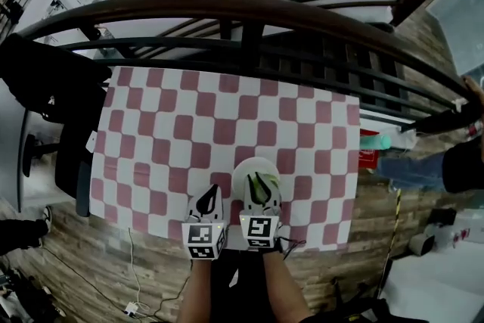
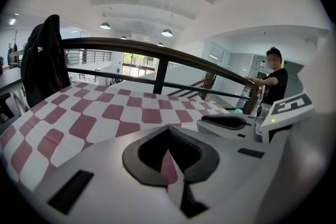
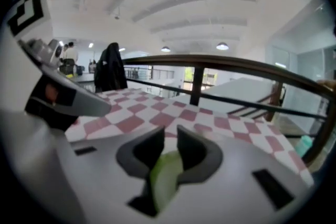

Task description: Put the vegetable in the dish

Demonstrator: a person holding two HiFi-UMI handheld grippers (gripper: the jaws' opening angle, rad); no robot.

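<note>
A pale green vegetable piece (image 1: pixel 264 188) sits between the jaws of my right gripper (image 1: pixel 262 179), which is shut on it. That gripper hangs over a white dish (image 1: pixel 243 171) near the front edge of the red-and-white checkered cloth (image 1: pixel 219 117). In the right gripper view the vegetable (image 3: pixel 164 178) fills the narrow gap between the dark pads. Whether the vegetable touches the dish is hidden. My left gripper (image 1: pixel 211 193) is just left of the dish, jaws together with nothing in them. The left gripper view shows its jaws meeting in a point (image 2: pixel 168 136) over the cloth.
A dark wooden railing (image 1: pixel 249 7) curves along the table's far side. A black jacket (image 1: pixel 45 79) hangs on a chair at the left. A person (image 2: pixel 272 78) stands by the railing at the right. Cables (image 1: pixel 136 291) lie on the floor below the front edge.
</note>
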